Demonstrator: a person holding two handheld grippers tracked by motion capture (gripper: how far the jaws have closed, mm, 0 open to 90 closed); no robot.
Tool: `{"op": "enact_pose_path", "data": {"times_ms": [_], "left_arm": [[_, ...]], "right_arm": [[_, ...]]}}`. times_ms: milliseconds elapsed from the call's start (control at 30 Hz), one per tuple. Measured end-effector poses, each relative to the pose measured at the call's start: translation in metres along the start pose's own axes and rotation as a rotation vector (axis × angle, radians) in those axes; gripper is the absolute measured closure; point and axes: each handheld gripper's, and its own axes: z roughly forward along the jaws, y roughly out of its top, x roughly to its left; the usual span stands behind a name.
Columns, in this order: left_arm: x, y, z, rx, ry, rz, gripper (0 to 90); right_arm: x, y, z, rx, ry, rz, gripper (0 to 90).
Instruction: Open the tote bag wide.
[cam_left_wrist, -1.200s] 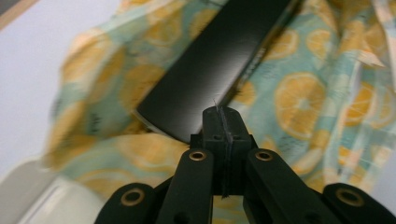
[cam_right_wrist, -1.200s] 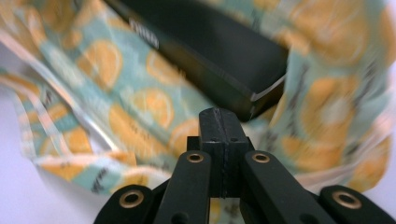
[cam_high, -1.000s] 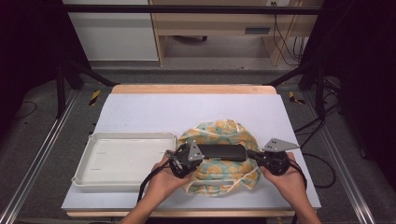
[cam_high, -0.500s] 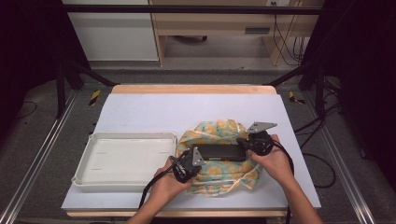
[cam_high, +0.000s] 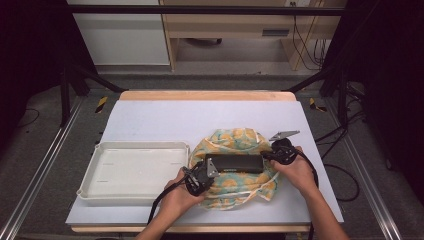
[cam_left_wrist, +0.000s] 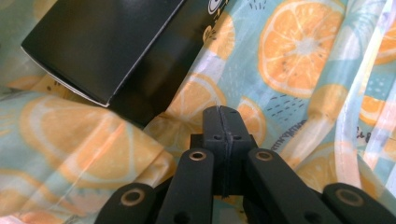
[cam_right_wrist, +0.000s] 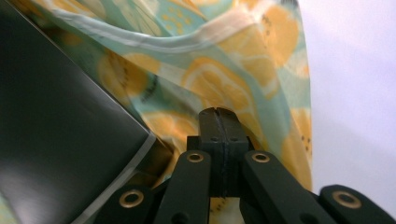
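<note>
White table (cam_high: 165, 117), black box (cam_high: 234, 163) on orange-print cloth (cam_high: 235, 140)

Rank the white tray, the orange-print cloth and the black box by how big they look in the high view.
1. White tray, the largest by outline.
2. Orange-print cloth, bunched up and only somewhat smaller; spread flat it might outrank the tray, so this order is unsure.
3. Black box, clearly the smallest, lying on the cloth.

Long black box (cam_high: 234, 163) lying flat, centred on crumpled orange-slice patterned cloth (cam_high: 235, 140), near table's front
</note>
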Motion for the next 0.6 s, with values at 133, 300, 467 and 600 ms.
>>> {"op": "enact_pose_path", "data": {"times_ms": [133,300,467,600], "left_arm": [[0.000,0.000,-0.001,0.018,0.001,0.008,90.0],[0.004,0.000,-0.002,0.044,-0.005,0.016,90.0],[0.005,-0.002,-0.004,0.052,-0.009,0.024,90.0],[0.005,-0.002,-0.004,0.048,-0.014,0.020,90.0]], "right_arm": [[-0.003,-0.006,0.001,0.001,0.005,0.005,90.0],[0.000,-0.010,-0.002,0.003,0.007,0.003,90.0],[0.004,-0.015,-0.006,0.001,0.012,0.016,90.0],[0.005,-0.017,-0.006,-0.006,0.004,0.007,90.0]]}}
